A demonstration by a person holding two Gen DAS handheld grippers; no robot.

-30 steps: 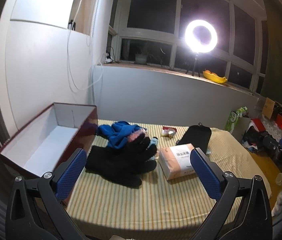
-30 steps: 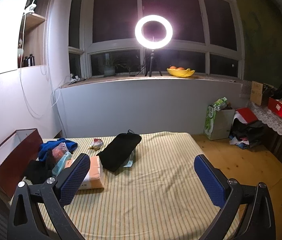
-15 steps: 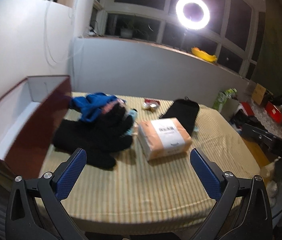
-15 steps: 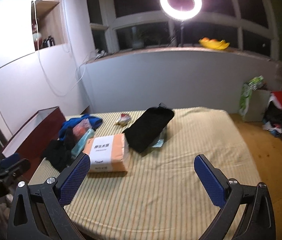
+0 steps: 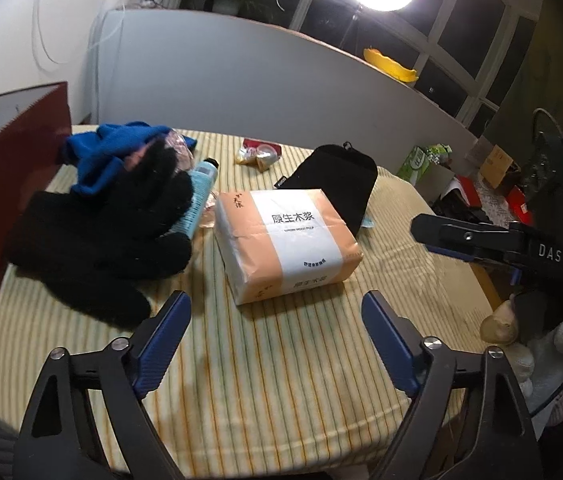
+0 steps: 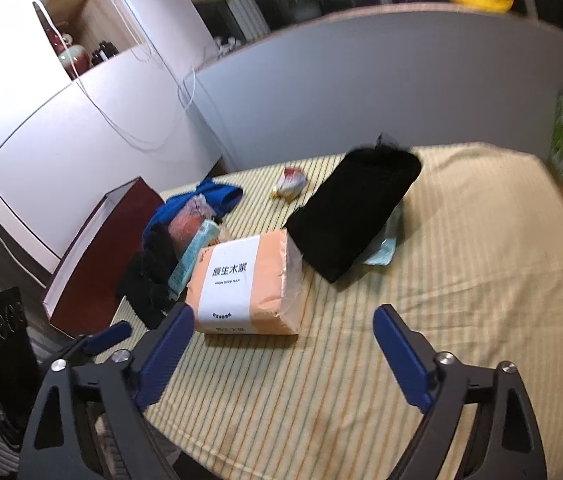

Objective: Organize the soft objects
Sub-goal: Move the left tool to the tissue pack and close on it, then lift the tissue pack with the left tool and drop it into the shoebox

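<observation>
An orange-and-white tissue pack (image 5: 287, 240) lies mid-table; it also shows in the right wrist view (image 6: 247, 284). Black gloves (image 5: 97, 236) lie left of it, partly over a blue cloth (image 5: 113, 148) and a light-blue tube (image 5: 201, 188). A black pouch (image 5: 335, 184) lies behind the pack, also in the right wrist view (image 6: 355, 208). My left gripper (image 5: 275, 340) is open and empty, just in front of the pack. My right gripper (image 6: 283, 356) is open and empty, near the pack's front right.
An open dark-red box (image 5: 13, 148) with a white inside stands at the table's left edge (image 6: 97, 256). A small snack wrapper (image 5: 259, 154) lies at the back. The striped tablecloth (image 5: 281, 380) covers the table. Clutter sits on the floor to the right (image 5: 493, 184).
Both grippers have moved forward and down toward the table. The tissue pack and gloves now loom larger. Both stay open and empty.
</observation>
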